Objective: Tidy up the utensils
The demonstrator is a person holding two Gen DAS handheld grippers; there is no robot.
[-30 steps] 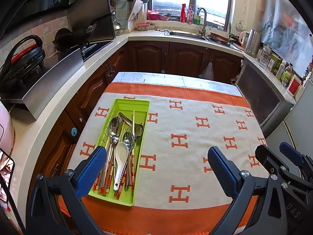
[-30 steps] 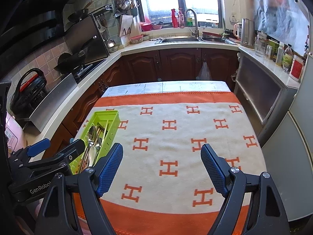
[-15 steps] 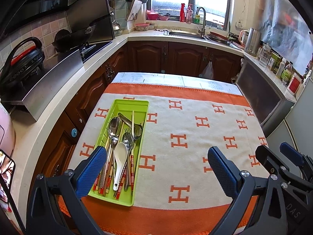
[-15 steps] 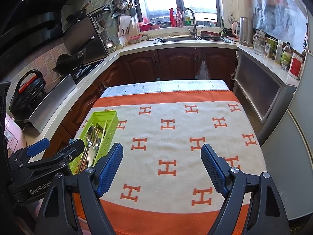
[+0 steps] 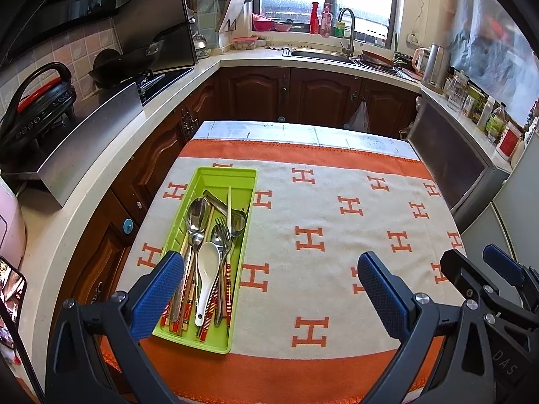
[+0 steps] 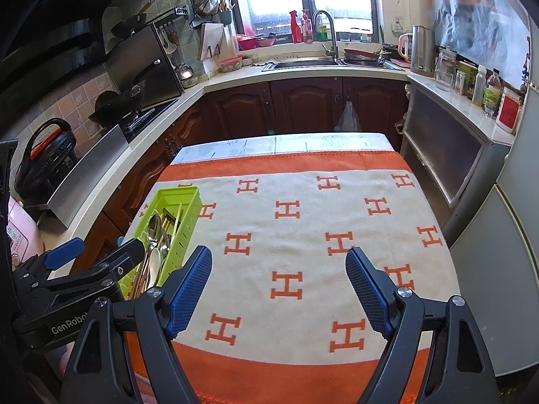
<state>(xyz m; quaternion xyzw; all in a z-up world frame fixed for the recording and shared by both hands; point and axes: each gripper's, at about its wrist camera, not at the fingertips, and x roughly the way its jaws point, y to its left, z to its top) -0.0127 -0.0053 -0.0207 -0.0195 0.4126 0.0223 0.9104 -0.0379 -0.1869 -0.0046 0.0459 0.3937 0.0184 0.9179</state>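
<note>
A lime-green utensil tray (image 5: 220, 175) lies lengthwise on the left side of the cloth-covered table (image 5: 337, 235). It holds metal spoons (image 5: 197, 210), a fork (image 5: 219, 232), a white ceramic spoon (image 5: 207, 262) and several chopsticks with red-striped handles (image 5: 228, 286), all mixed together. My left gripper (image 5: 269, 286) hovers open above the table's near edge, its left finger over the tray's near end, nothing between the pads. My right gripper (image 6: 279, 286) stands open over bare cloth to the right of the tray (image 6: 178, 198), empty. The left gripper's body (image 6: 77, 276) shows at the right wrist view's lower left.
The cloth is cream with orange H marks and an orange border. Counters wrap around the table: a stove with a wok (image 5: 124, 64) at left, a sink (image 5: 323, 55) under the window at the back, a kettle (image 5: 436, 65) and bottles at right. A fridge (image 6: 505, 269) flanks the table's right side.
</note>
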